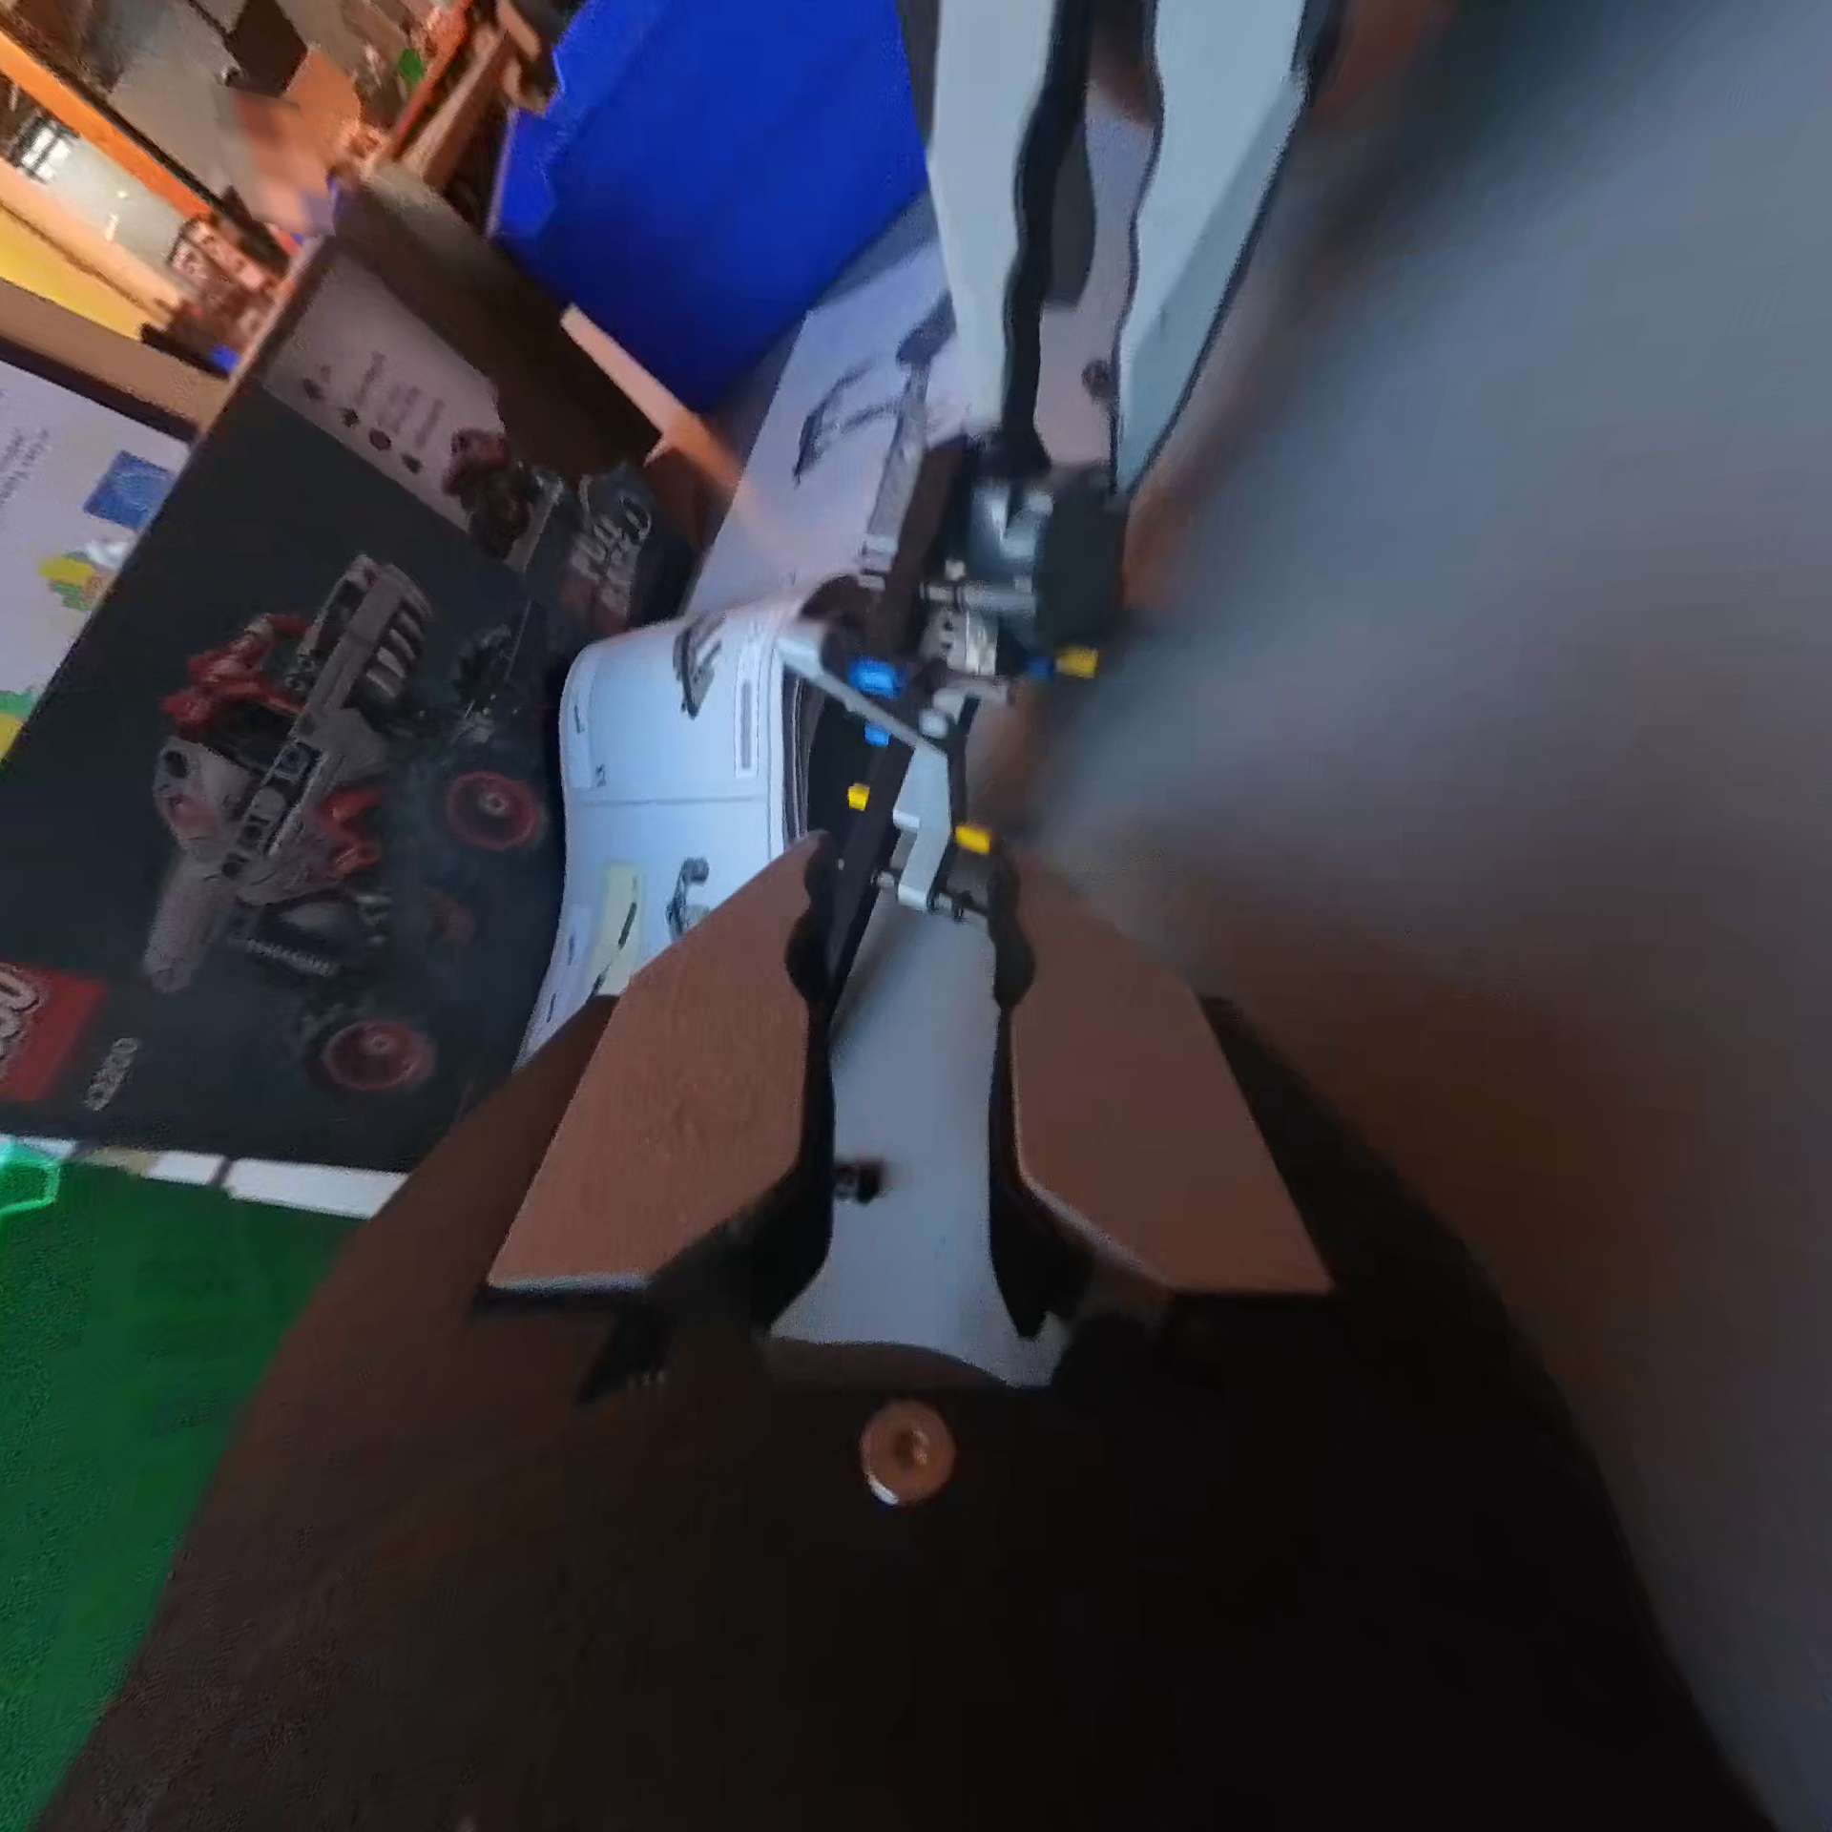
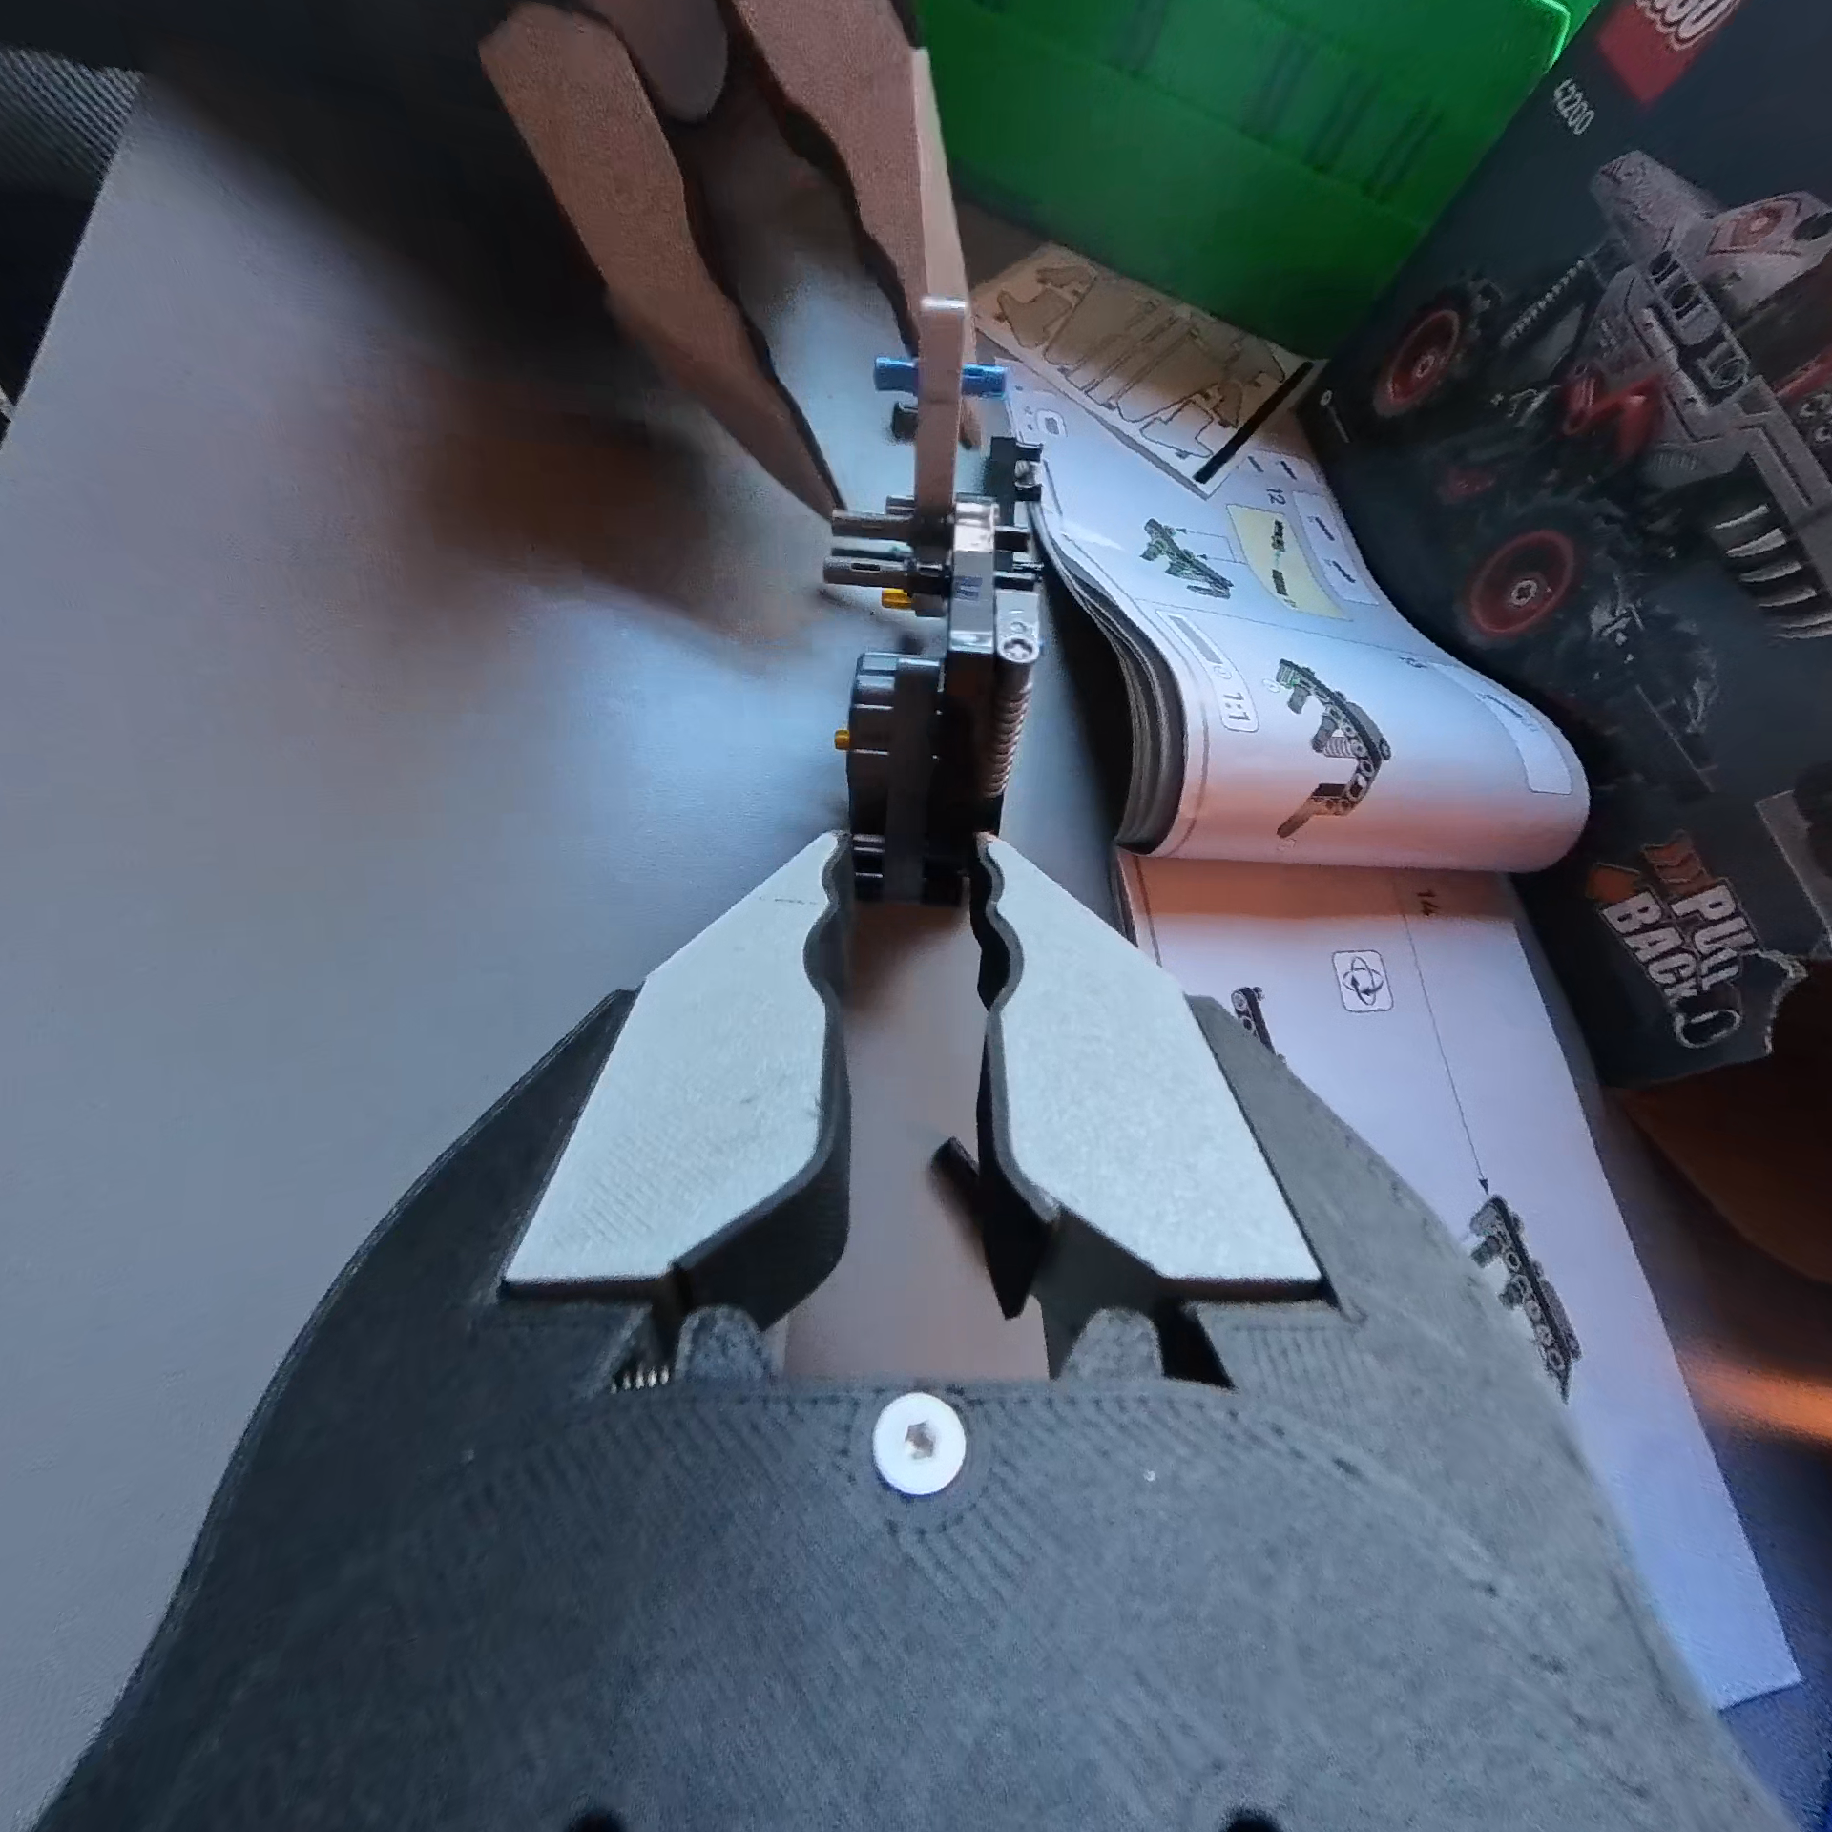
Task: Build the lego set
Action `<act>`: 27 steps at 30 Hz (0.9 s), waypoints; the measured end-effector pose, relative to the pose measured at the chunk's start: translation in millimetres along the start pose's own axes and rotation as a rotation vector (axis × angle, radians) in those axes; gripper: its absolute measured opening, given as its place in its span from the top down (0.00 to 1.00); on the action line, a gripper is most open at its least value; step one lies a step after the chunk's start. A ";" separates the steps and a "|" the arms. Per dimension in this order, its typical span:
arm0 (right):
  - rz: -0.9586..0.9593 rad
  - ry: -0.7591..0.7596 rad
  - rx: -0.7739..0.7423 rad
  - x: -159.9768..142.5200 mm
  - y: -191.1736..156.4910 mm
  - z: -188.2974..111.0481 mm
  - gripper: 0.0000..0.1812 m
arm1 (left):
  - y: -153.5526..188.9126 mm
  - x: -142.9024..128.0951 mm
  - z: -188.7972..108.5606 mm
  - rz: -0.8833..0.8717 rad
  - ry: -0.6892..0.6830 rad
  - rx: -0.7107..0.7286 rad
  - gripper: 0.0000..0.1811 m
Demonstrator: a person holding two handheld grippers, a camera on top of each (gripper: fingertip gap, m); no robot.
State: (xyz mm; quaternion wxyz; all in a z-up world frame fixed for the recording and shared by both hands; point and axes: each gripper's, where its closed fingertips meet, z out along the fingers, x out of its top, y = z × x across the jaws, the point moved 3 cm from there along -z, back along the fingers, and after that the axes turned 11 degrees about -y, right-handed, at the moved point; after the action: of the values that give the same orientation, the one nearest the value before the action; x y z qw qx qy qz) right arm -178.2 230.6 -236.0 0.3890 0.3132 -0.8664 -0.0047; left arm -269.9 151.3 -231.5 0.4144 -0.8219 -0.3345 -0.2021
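A partly built lego assembly (image 2: 922,694) hangs above the grey table between both grippers. It has a black motor block, a spring, a grey beam (image 2: 940,397) and blue and yellow pins. My right gripper (image 2: 912,877) is shut on the black block end. My left gripper (image 1: 907,877) is shut on the far end, on the black beam and grey piece (image 1: 917,843). In the left wrist view the right gripper (image 1: 1041,327) comes in from the top. In the right wrist view the left gripper's fingers (image 2: 654,258) show at the top. The left wrist view is blurred.
An open instruction booklet (image 2: 1338,674) lies to the right on the table (image 2: 297,694); it also shows in the left wrist view (image 1: 664,783). The dark lego box (image 2: 1636,446) stands behind it. A green bin (image 2: 1190,129) and a blue bin (image 1: 714,178) sit nearby. A small black pin (image 2: 957,1160) lies on the table. Some 9 cm of space lies between my two pairs of fingers. The small black pin (image 2: 957,1160) is closer to my right gripper, around 6 cm from its tips; the left tips are 15 cm off.
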 end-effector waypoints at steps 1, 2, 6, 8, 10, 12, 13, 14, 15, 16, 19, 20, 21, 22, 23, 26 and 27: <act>-0.015 0.000 -0.002 0.4 -1.3 -0.1 0.89 | 0.2 5.6 -1.7 -0.024 0.033 -0.025 0.86; -0.034 0.002 -0.003 1.2 -3.4 -0.3 0.89 | 0.2 10.1 -3.2 -0.050 0.060 -0.050 0.86; -0.084 -0.002 -0.020 2.5 -7.6 -0.5 0.89 | 2.9 21.1 -5.5 -0.138 0.124 -0.162 0.86; -0.085 -0.004 -0.020 2.0 -7.5 -0.7 0.89 | 6.2 22.3 -8.4 -0.134 0.149 -0.209 0.86; -0.090 -0.001 -0.017 2.0 -8.3 -1.2 0.89 | 7.9 26.5 -14.8 -0.148 0.205 -0.241 0.86; -0.109 0.004 -0.016 2.3 -10.3 -1.8 0.89 | 7.2 27.7 -16.3 -0.166 0.221 -0.253 0.84; -0.123 0.007 -0.020 2.7 -11.3 -2.1 0.89 | 7.1 26.7 -14.9 -0.172 0.214 -0.257 0.83; -0.136 0.008 -0.027 2.9 -11.8 -2.1 0.89 | 9.7 26.0 -13.9 -0.170 0.206 -0.277 0.82; -0.152 0.008 -0.036 2.9 -12.4 -2.3 0.89 | 14.1 25.8 -13.9 -0.160 0.202 -0.305 0.80; -0.172 0.009 -0.042 3.2 -13.7 -2.5 0.89 | 17.3 25.9 -14.0 -0.149 0.200 -0.319 0.80; -0.231 0.016 -0.067 3.1 -16.3 -3.1 0.89 | 20.7 26.6 -16.1 -0.118 0.208 -0.322 0.81; -0.241 0.016 -0.070 3.1 -16.8 -3.2 0.89 | 22.3 26.9 -17.6 -0.115 0.214 -0.339 0.81; -0.248 0.017 -0.072 3.2 -17.1 -3.2 0.89 | 22.7 26.8 -18.5 -0.112 0.217 -0.348 0.81; -0.255 0.020 -0.074 3.5 -17.5 -3.0 0.89 | 20.6 25.7 -18.2 -0.109 0.213 -0.338 0.81; -0.260 0.023 -0.073 3.8 -18.1 -2.8 0.89 | 16.8 24.1 -17.6 -0.110 0.209 -0.320 0.81; -0.266 0.028 -0.070 4.4 -18.8 -2.4 0.89 | 14.9 22.5 -18.2 -0.121 0.209 -0.359 0.81; -0.268 0.028 -0.071 4.5 -18.8 -2.3 0.89 | 16.7 22.8 -18.3 -0.123 0.212 -0.384 0.81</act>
State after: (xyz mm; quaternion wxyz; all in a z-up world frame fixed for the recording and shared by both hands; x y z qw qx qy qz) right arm -168.7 213.6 -236.1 0.4076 0.4122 -0.8106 -0.0828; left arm -243.1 137.9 -216.2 0.2698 -0.8380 -0.2940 -0.3722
